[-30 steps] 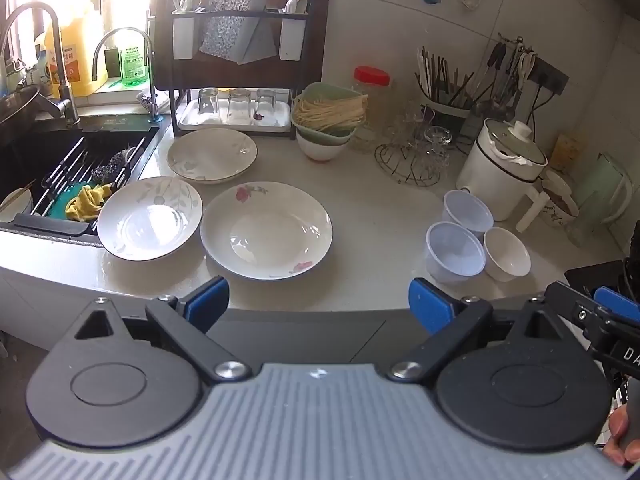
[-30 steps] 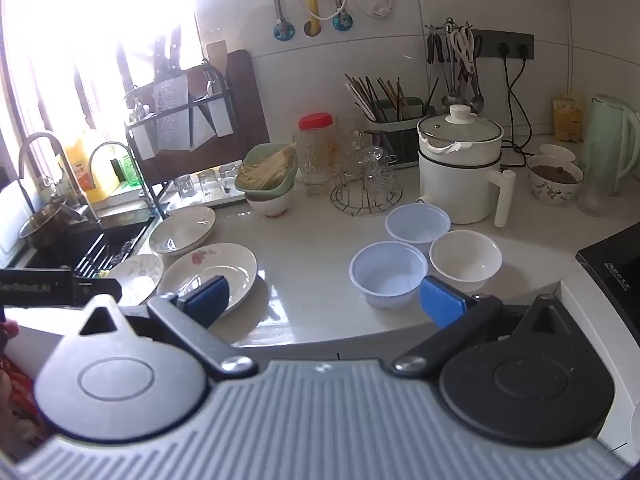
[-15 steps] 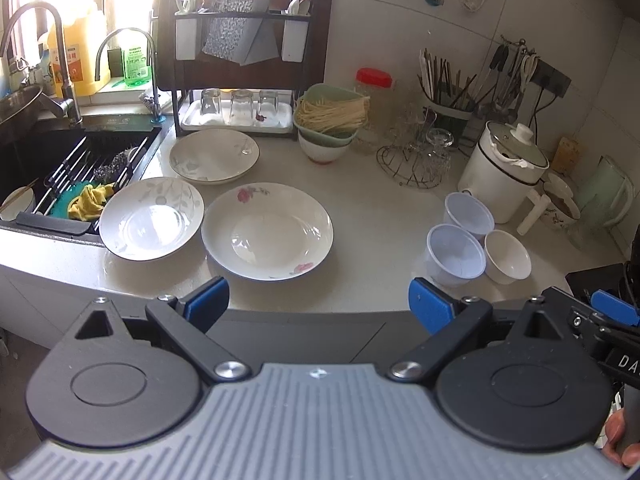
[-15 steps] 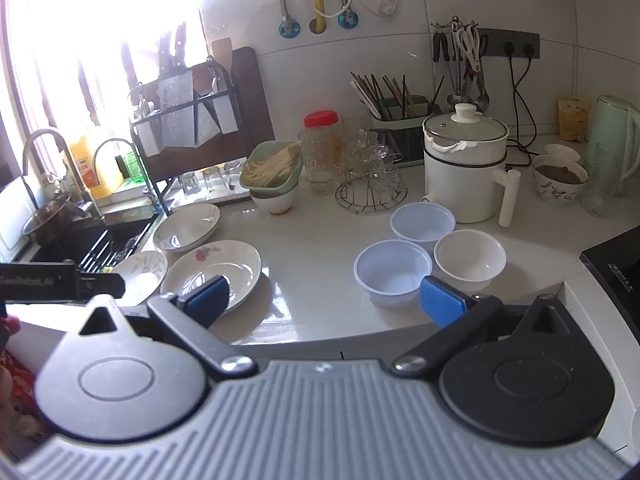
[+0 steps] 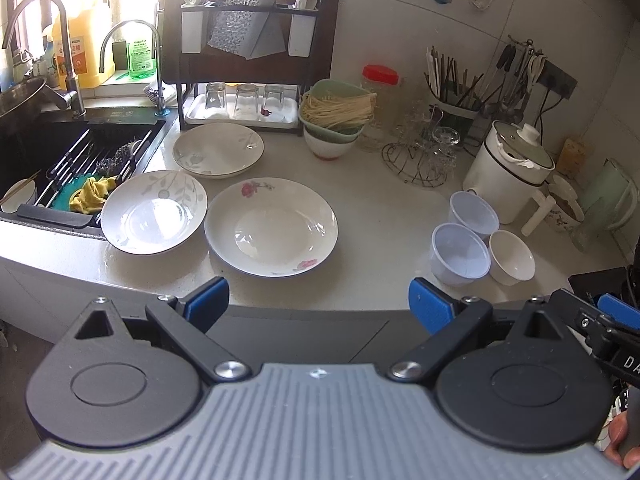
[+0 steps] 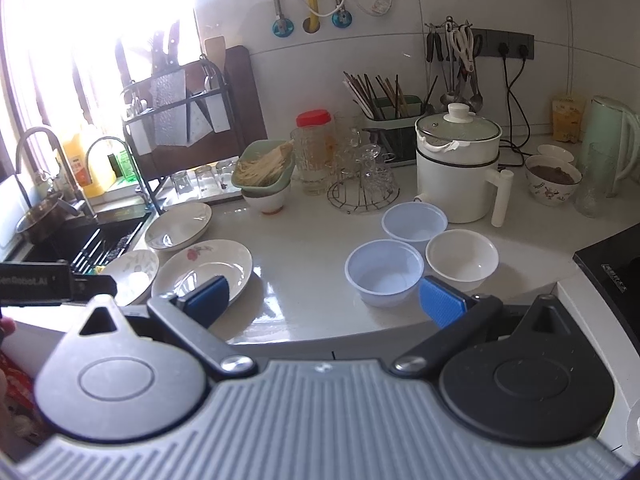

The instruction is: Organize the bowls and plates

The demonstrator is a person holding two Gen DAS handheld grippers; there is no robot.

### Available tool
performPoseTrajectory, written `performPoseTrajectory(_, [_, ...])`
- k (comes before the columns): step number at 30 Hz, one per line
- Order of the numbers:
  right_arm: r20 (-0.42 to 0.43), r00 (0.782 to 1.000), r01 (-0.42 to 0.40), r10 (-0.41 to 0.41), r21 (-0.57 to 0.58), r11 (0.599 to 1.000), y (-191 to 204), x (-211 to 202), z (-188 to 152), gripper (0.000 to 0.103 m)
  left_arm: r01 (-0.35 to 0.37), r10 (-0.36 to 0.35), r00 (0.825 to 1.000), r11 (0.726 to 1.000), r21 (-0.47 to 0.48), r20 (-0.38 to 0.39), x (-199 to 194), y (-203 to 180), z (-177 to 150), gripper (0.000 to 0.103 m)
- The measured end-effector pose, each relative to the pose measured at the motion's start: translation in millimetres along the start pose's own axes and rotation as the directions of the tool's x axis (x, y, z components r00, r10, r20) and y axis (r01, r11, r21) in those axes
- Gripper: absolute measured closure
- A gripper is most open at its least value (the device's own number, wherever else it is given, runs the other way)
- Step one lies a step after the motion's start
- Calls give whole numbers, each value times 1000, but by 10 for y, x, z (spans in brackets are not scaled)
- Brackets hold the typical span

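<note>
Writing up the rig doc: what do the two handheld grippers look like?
Both match. The left gripper and right gripper each have a ribbed grey body, two round black housings with black linkage arms and silver pivot screws, and blue-padded jaws. White lettering shows on each black side bar; it is cut off, so not fully readable. No cables or sleeves are visible.

Both cams sit behind their own fingers, held off the front edge of the surface (image 5: 384,208), looking down and fwd at the back wall. Left wrist cam faces the sink (image 5: 60,160) end, rose plate (image 5: 272,228) nearest. Right wrist cam sits further right, nearer the blue bowl (image 6: 384,270). Shared: plates, bowls, white pot (image 6: 456,168), dish rack (image 5: 244,52). Each cam catches the other gripper at its frame edge.
</note>
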State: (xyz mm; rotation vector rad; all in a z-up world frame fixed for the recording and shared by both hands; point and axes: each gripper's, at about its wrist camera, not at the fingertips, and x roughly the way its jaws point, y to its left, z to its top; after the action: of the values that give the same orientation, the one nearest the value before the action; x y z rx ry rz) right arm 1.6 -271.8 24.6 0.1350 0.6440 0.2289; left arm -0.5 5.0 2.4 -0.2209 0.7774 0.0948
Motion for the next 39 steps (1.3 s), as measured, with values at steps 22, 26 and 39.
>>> performPoseTrajectory(22, [-22, 1000, -13, 13, 0, 1000, 34, 98, 18, 0, -16, 16, 1000, 1000, -18, -9, 69, 41, -27, 5])
performPoseTrajectory(26, [-20, 1000, -20, 20, -3, 1000, 45, 97, 12, 0, -18, 18, 1000, 999, -32, -3, 54, 59, -36, 5])
performPoseTrajectory(39, [-11, 998, -68, 68, 10, 998, 54, 104, 20, 0, -31, 30, 999, 999, -33, -24, 71, 80, -67, 5])
